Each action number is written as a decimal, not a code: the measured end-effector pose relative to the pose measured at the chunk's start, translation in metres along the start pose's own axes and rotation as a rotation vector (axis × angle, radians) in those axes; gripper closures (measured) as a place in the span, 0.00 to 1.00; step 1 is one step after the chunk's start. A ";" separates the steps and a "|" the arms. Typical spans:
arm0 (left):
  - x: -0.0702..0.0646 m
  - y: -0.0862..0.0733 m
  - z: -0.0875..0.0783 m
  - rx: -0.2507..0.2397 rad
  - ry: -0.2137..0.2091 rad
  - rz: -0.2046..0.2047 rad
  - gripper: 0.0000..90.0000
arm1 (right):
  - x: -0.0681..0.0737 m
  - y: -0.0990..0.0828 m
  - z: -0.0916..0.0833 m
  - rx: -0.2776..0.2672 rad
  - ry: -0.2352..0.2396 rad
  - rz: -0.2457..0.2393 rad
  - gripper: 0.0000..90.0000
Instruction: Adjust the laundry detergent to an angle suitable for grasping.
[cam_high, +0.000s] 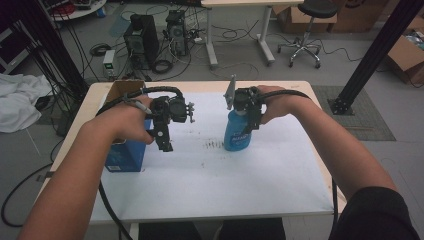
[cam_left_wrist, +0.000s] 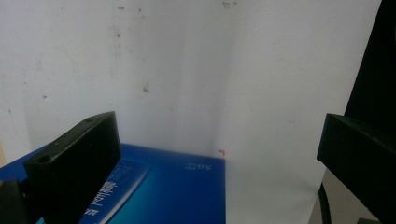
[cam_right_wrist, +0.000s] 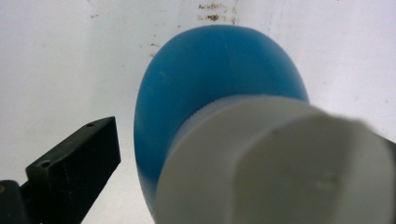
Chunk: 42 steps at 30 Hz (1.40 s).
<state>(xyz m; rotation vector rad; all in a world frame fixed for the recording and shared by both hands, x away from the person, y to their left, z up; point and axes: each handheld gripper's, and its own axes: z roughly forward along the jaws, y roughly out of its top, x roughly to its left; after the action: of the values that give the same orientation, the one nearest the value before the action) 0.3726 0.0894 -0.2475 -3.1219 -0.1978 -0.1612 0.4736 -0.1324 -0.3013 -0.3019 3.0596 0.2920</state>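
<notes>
Bottle (cam_high: 235, 131): blue, rounded plastic body, smooth, upright near middle of table (cam_high: 280, 195) on white, speckled surface; broad white cap (cam_right_wrist: 280, 163) on top. Blue box (cam_high: 125, 155): rectangular cardboard, glossy printed face, at table's left side. Right gripper (cam_high: 248, 112): black, at bottle's top, jaws apart, cap between them; whether they touch cap cannot tell. Left gripper (cam_high: 165, 142): black, blocky, jaws wide apart just beside box's upper edge, holding nothing.

In the right gripper view the bottle's white cap (cam_right_wrist: 280, 163) is blurred, cut off at six o'clock, and hides the right jaw of the tongs.
</notes>
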 end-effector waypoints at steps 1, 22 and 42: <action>0.000 0.000 0.000 -0.001 0.001 -0.002 0.00 | 0.000 0.000 0.000 -0.001 0.000 0.000 0.00; 0.001 -0.001 0.002 -0.001 0.004 -0.004 0.00 | -0.001 0.002 0.006 0.017 0.008 -0.021 0.04; 0.001 -0.002 0.002 -0.003 0.008 -0.007 0.00 | 0.000 0.002 0.003 0.016 0.010 -0.034 0.19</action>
<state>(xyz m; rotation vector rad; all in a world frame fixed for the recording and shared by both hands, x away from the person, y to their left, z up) 0.3740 0.0915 -0.2492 -3.1233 -0.2084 -0.1745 0.4734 -0.1296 -0.3041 -0.3551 3.0617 0.2652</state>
